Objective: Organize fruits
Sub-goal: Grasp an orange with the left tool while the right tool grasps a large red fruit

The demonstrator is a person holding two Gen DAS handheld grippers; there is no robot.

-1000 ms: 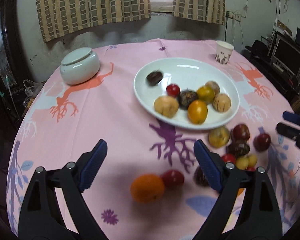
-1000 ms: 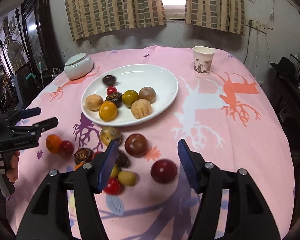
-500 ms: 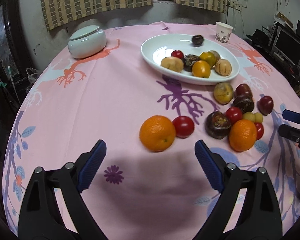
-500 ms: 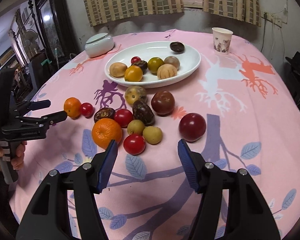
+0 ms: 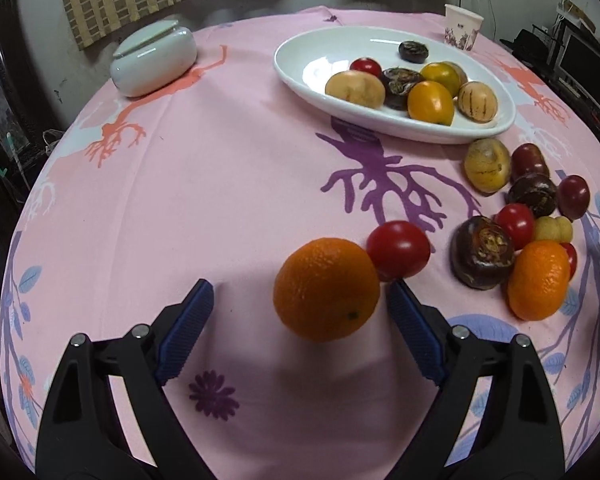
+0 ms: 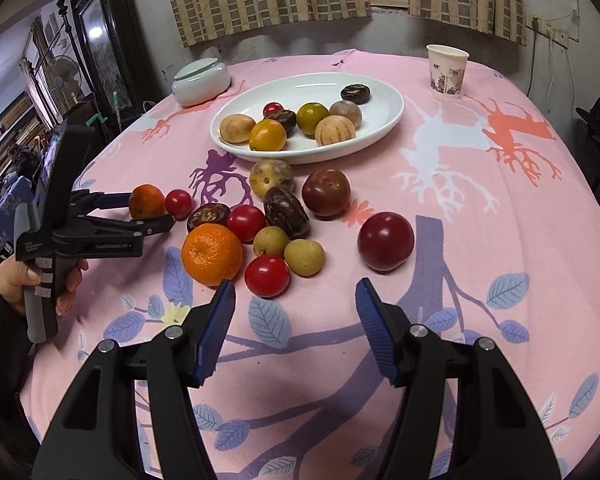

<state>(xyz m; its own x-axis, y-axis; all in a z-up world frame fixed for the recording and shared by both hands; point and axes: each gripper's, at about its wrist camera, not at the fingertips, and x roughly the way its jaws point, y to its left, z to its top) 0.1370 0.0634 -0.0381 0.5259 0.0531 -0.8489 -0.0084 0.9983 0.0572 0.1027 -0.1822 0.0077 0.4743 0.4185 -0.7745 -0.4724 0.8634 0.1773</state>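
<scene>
Your left tool (image 5: 300, 300) released, orange (image 5: 326, 288) between its fingers, red tomato (image 5: 398, 249) just beyond, your right tool (image 6: 296, 300) released, fruit pile ahead on counter (image 6: 480, 240).

Open cloth at 9 and 6 o'clock of the orange (image 5: 326, 289). Blocked at 1 o'clock by a touching tomato (image 5: 398, 249); fruit cluster (image 5: 512, 236) crowded at 3 o'clock.

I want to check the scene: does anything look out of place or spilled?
Nothing is spilled or damaged. About a dozen fruits, like the orange, lie loose on the tablecloth beside the white plate.
</scene>
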